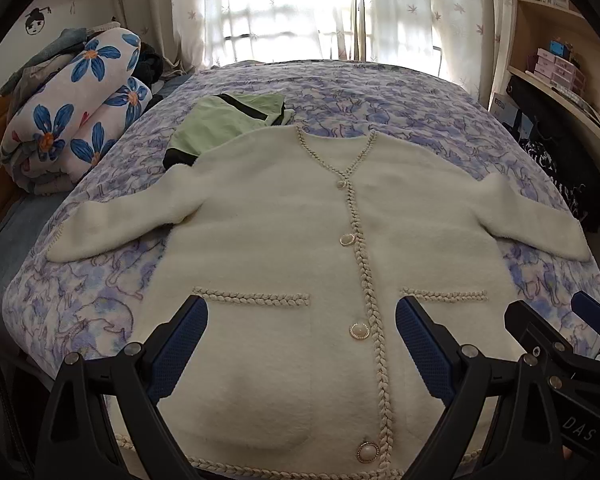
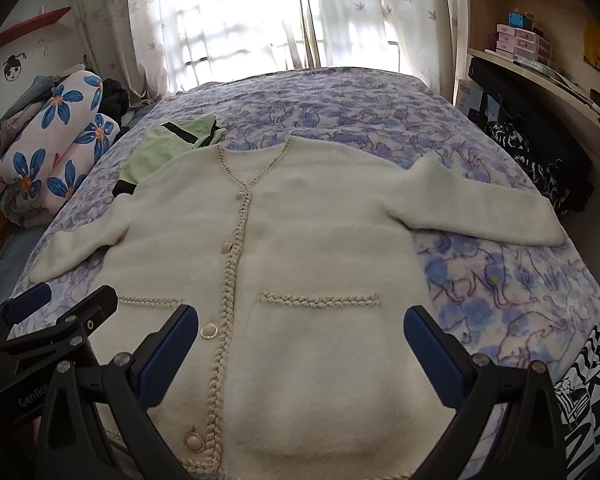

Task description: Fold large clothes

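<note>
The left tongs (image 1: 302, 344) stand wide and grip nothing, hovering above the lower front of a cream cardigan (image 1: 284, 208), over its left-hand pocket and button placket. The right tongs (image 2: 302, 354) are just as wide and bare, poised above the other pocket. The cardigan lies flat, buttoned, sleeves spread, on the purple-patterned bed (image 2: 340, 104). A green folded garment (image 1: 228, 120) touches its far shoulder; a floral quilt (image 1: 76, 108) sits beyond at the left.

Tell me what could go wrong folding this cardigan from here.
1. The green garment lies under the white cardigan's shoulder; lifting that sleeve may drag it along.
2. Open left gripper hovers over the buttons; a pad could snag one.
3. Fluffy knit may slip from the right gripper.
</note>
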`<state>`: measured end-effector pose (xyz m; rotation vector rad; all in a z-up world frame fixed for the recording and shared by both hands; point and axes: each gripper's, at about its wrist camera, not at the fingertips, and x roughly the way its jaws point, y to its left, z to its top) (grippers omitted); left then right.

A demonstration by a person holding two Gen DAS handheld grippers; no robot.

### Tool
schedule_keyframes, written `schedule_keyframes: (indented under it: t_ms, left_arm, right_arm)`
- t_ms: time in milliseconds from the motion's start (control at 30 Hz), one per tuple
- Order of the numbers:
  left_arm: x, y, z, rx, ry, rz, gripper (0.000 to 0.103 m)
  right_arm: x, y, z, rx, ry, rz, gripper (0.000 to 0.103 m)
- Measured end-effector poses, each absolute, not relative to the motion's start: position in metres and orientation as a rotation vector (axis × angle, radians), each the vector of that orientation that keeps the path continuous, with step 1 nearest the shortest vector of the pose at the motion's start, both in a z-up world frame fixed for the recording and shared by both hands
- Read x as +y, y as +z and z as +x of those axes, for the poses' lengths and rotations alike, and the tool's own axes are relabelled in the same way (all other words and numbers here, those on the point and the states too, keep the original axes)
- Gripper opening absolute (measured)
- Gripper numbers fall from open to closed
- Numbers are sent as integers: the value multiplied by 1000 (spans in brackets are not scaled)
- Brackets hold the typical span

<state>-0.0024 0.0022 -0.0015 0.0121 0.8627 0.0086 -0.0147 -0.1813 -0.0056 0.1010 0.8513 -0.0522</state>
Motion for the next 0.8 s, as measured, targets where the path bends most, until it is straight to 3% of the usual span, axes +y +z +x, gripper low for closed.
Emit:
schedule_keyframes:
  t_ms: [800]
  left_arm:
    - [-1, 3, -5, 861, 14, 22, 94]
  right_arm:
    - [-183, -5, -18, 854, -40, 124, 103]
